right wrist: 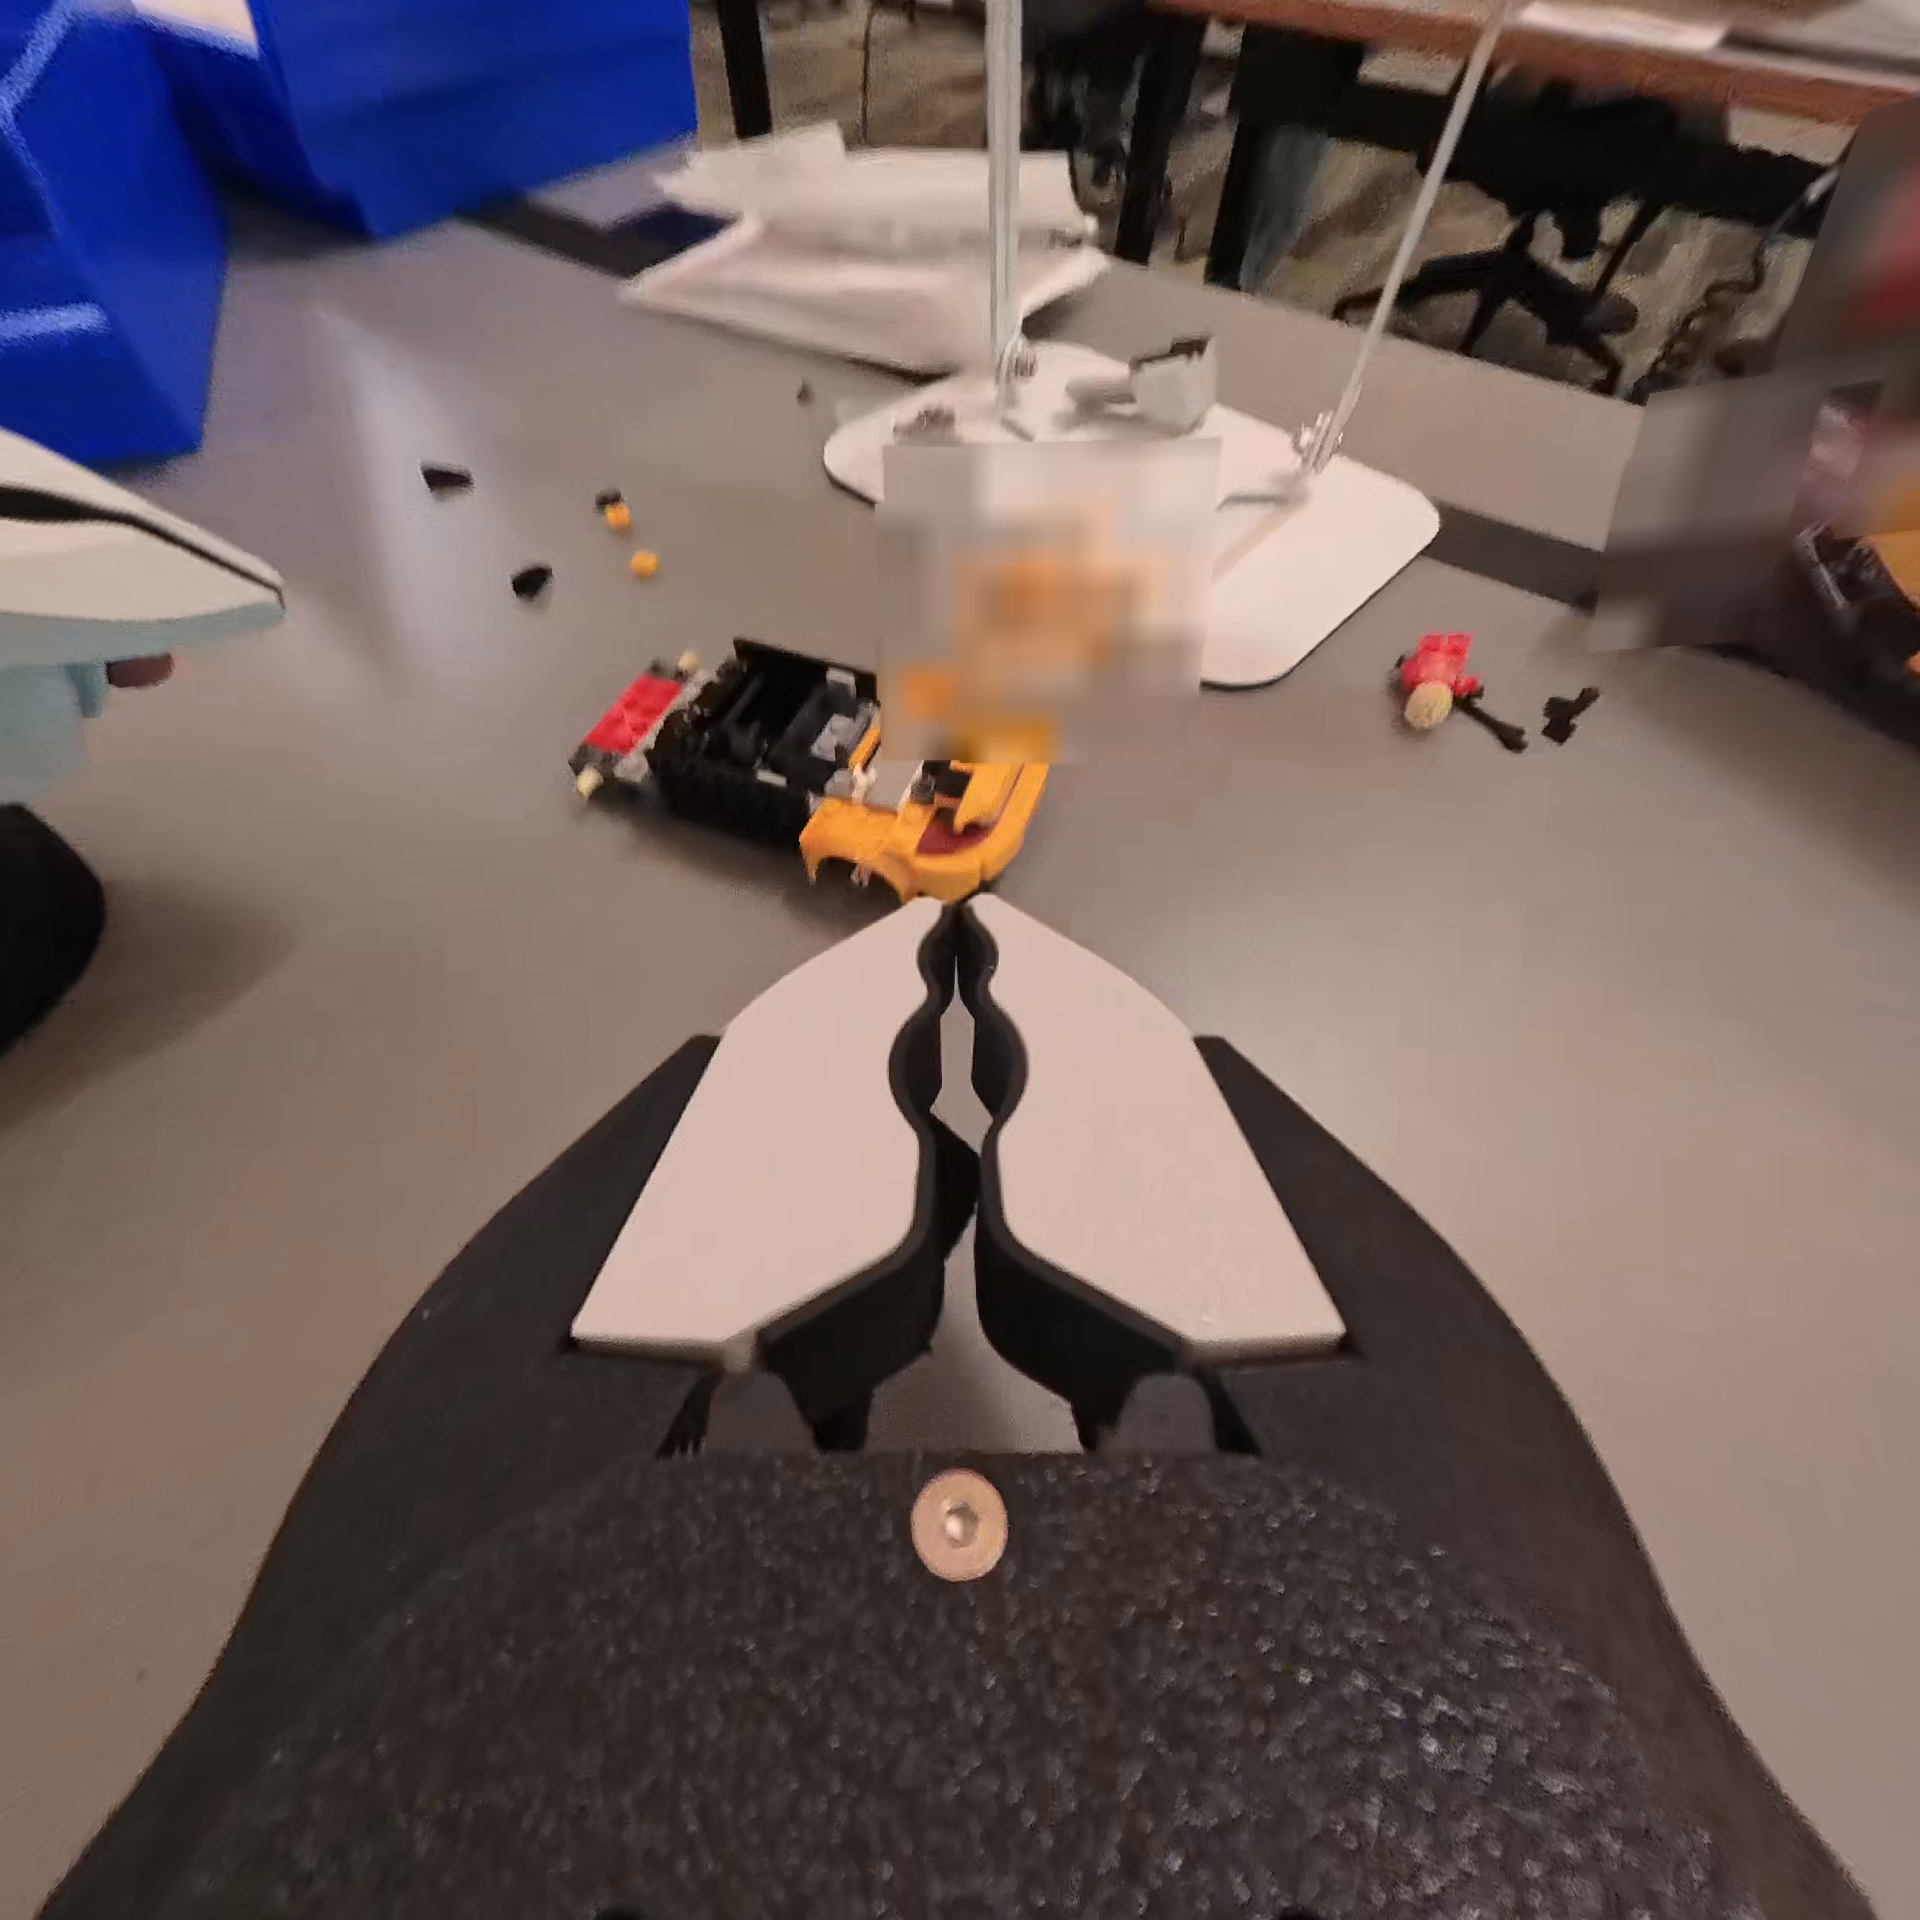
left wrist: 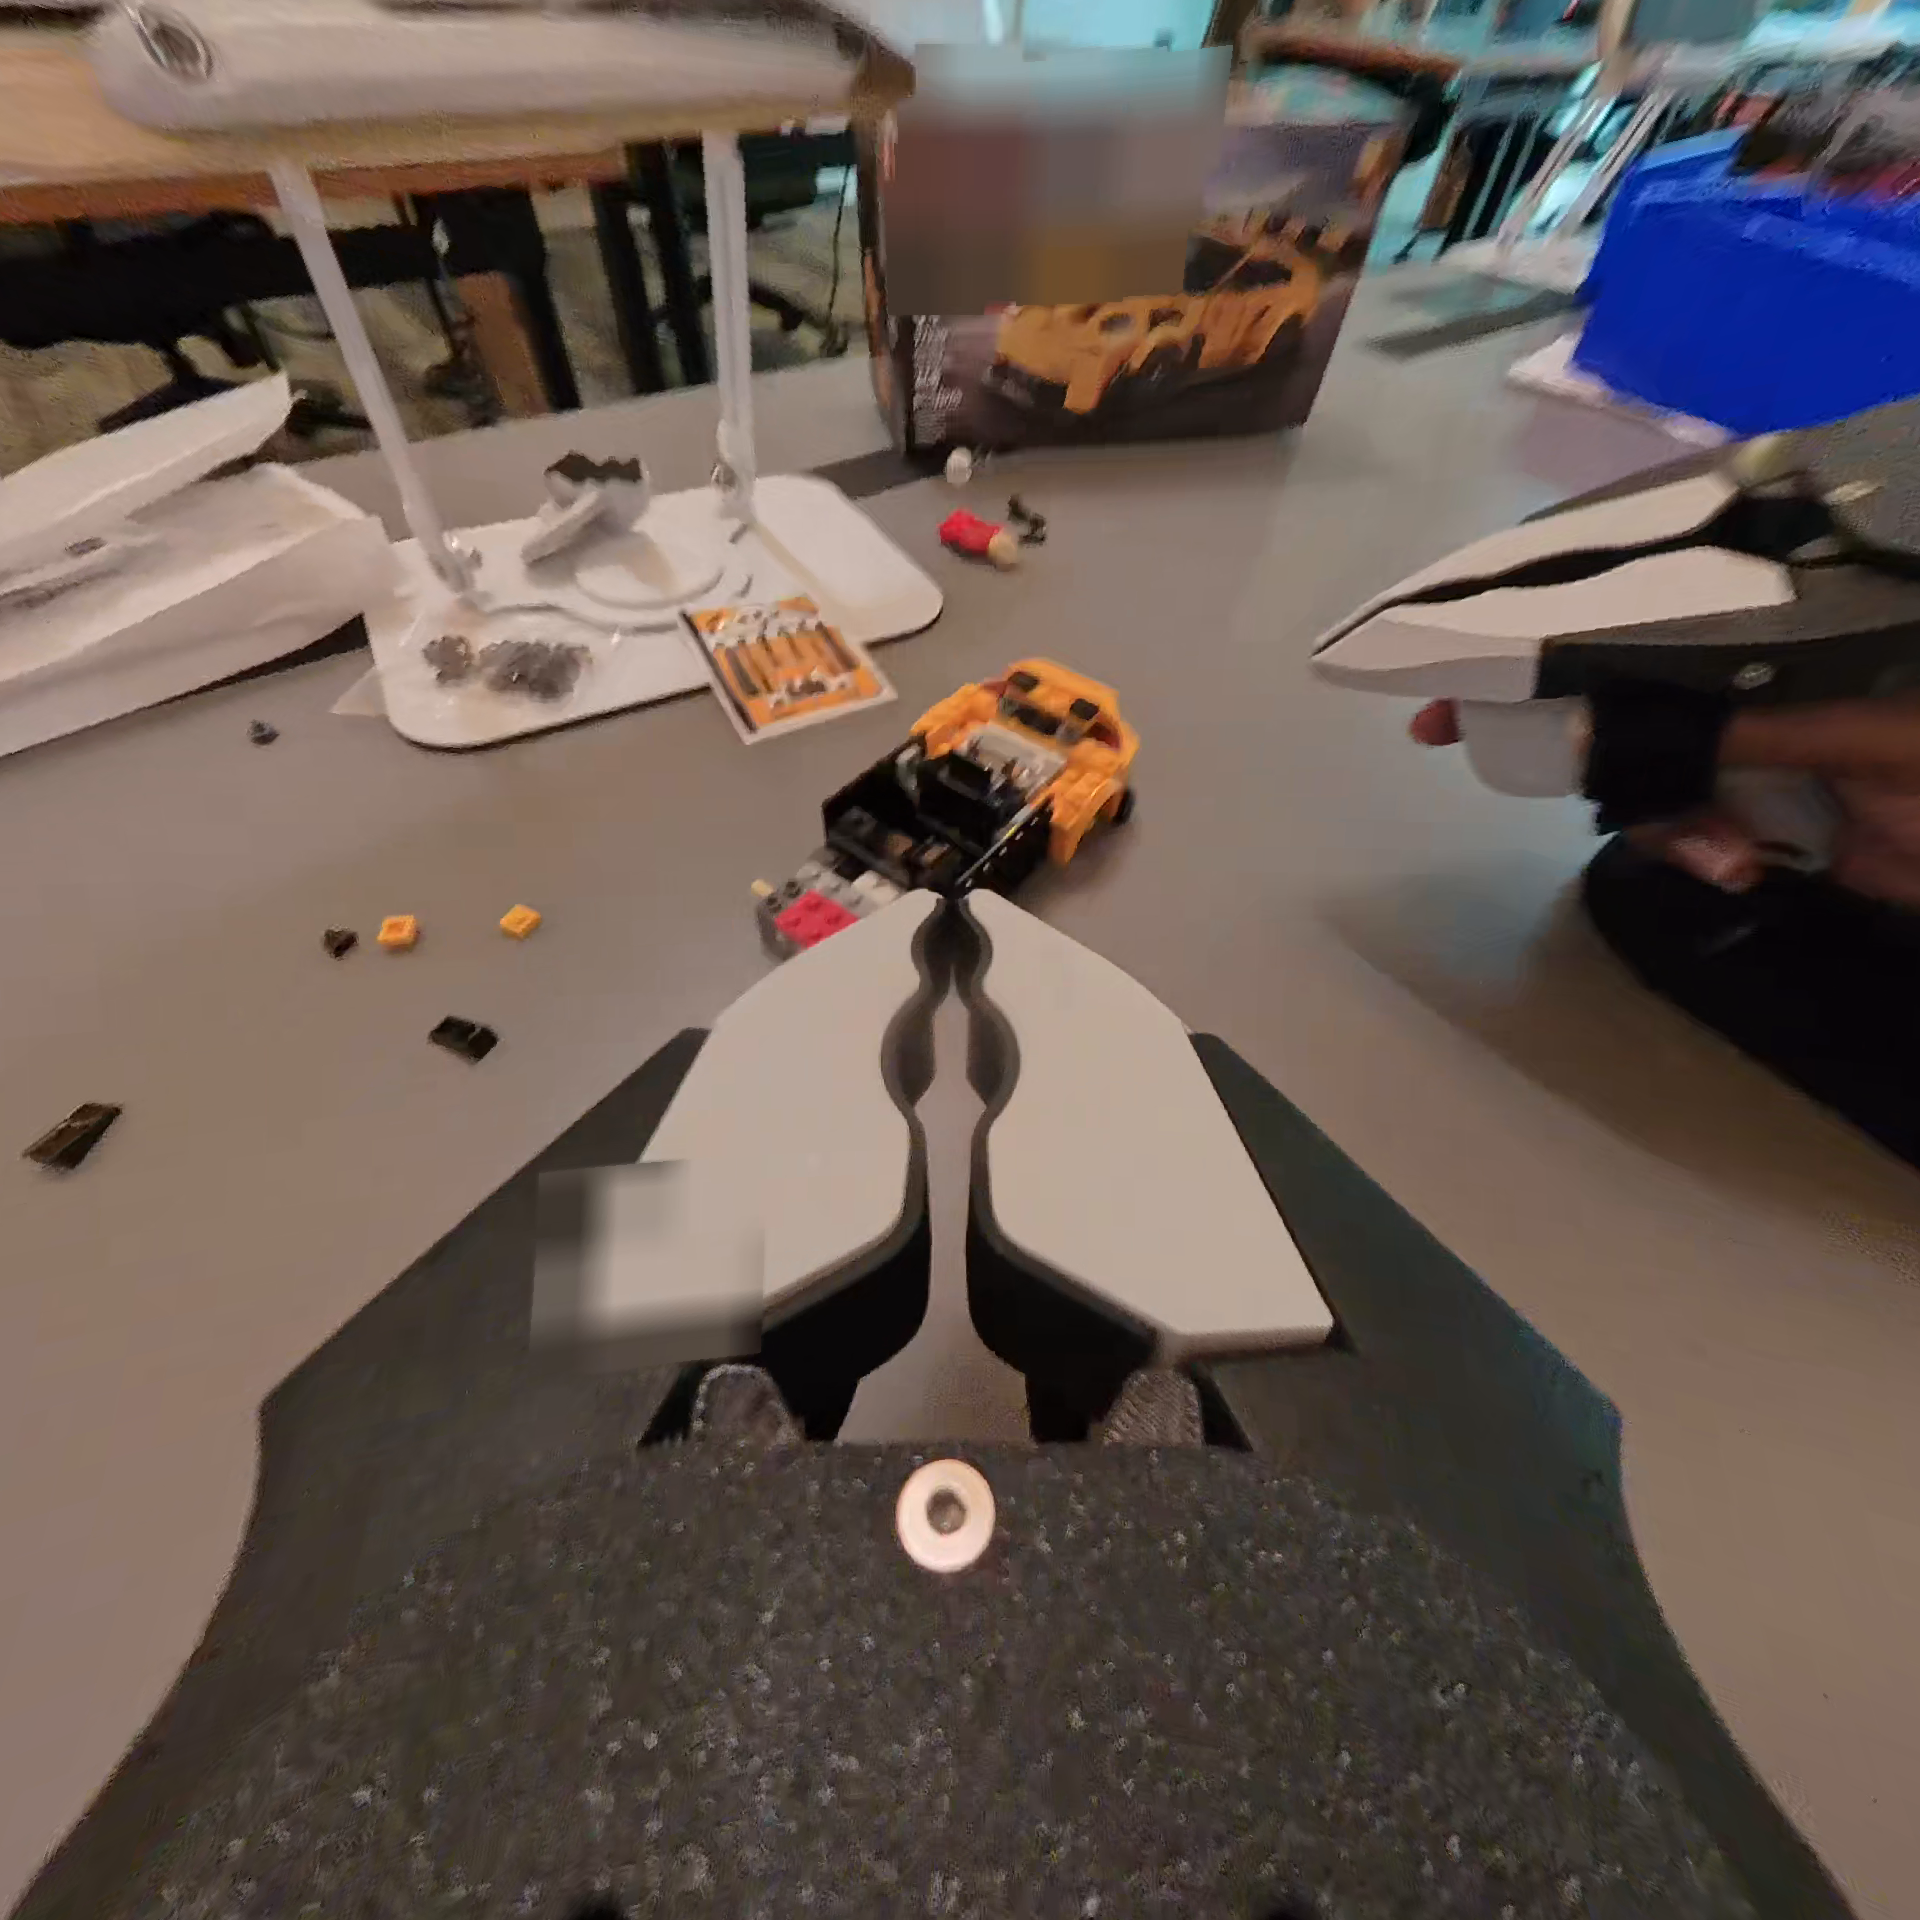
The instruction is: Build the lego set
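Note:
A half-built Lego car (left wrist: pixel 997 779) with a yellow rear, a black middle and a red and grey front end stands on the grey table (left wrist: pixel 1299 1039). It also shows in the right wrist view (right wrist: pixel 790 769). My left gripper (left wrist: pixel 948 906) is shut, its tips together just short of the car's black side. In the right wrist view it (right wrist: pixel 208 592) sits well left of the car. My right gripper (right wrist: pixel 954 906) is shut near the car's yellow end. In the left wrist view it (left wrist: pixel 1325 655) hovers to the right of the car, with nothing between its tips.
Two small yellow plates (left wrist: pixel 398 931) (left wrist: pixel 520 921) and black pieces (left wrist: pixel 462 1037) (left wrist: pixel 73 1132) lie to the left. A sticker sheet (left wrist: pixel 787 665), a white stand base (left wrist: pixel 852 561), a red minifigure (left wrist: pixel 977 535), the set's box (left wrist: pixel 1122 353), white bags (left wrist: pixel 156 561) and a blue bin (left wrist: pixel 1756 301) stand behind.

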`<state>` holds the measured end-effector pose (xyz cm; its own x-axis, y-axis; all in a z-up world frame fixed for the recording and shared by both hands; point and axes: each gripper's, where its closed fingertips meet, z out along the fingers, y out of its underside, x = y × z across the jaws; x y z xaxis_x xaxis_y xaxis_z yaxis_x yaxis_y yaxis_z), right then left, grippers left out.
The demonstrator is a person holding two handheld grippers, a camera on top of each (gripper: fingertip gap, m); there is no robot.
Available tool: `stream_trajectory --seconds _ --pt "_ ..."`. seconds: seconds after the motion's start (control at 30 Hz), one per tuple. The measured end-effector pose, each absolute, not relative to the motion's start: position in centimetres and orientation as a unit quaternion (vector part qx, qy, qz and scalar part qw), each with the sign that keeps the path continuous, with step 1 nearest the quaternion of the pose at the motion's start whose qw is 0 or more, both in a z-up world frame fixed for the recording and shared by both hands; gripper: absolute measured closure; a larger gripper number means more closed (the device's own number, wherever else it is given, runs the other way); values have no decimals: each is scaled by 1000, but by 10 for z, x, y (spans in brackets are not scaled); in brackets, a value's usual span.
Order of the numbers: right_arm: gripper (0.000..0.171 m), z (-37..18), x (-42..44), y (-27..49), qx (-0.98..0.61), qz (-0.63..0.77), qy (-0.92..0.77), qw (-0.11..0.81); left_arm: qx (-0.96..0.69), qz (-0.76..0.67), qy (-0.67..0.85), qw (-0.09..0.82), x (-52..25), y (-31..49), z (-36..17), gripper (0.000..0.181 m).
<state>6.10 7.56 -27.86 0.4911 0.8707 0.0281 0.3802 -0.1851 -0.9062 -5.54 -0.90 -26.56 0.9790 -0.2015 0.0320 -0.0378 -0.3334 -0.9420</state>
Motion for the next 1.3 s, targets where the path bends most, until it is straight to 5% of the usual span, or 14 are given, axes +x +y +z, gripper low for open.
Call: stream_trajectory --seconds 0.93,1.13,1.3 --pt "171 -308 49 62 -720 170 -508 441 -879 -11 96 466 -59 1 -312 181" --pt "171 -307 49 63 -723 180 -503 438 -870 -6 203 450 -59 28 -318 107" --pt "171 -306 48 62 -722 191 -503 435 -863 -65 289 409 -48 54 -329 76"
